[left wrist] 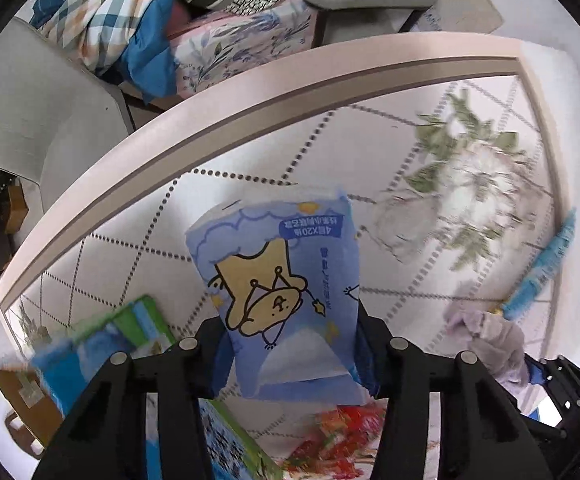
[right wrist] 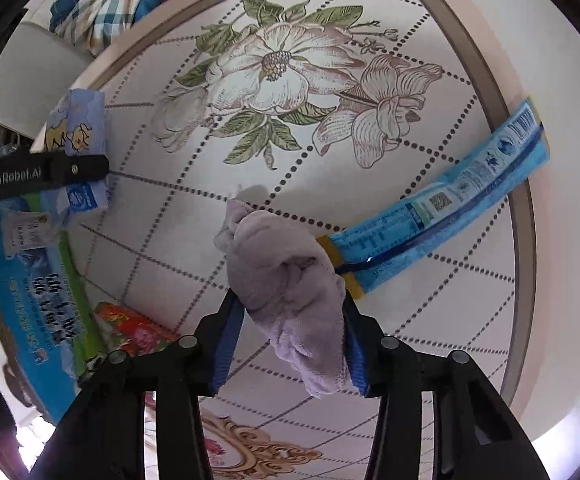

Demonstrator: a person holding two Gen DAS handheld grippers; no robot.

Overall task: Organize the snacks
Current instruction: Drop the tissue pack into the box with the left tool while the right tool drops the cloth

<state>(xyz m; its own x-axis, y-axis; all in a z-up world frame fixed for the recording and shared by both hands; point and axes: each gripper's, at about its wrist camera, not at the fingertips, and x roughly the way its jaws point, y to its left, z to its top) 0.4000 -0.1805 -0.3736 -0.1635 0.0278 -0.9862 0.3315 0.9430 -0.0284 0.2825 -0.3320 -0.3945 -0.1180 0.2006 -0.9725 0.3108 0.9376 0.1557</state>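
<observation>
Gripping blue cartoon pack (left wrist: pixel 286 304) between left fingers (left wrist: pixel 363 344), right fingers (right wrist: pixel 232 340) clamping grey cloth (right wrist: pixel 286 276); lift pack straight, park it beside the green-blue pack (left wrist: pixel 102 344) left of the fingers.

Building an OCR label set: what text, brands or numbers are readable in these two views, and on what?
"GenRobot.AI": on the left gripper, side of a finger, right wrist view.
"4", "X20": upside down on the blue tissue pack in that gripper; Chinese characters around it unclear.
Big blue-and-green pack: large white Chinese characters, too warped to read.
Long blue snack packet: QR code and fine print, too small.
Red packet: blurred.
</observation>
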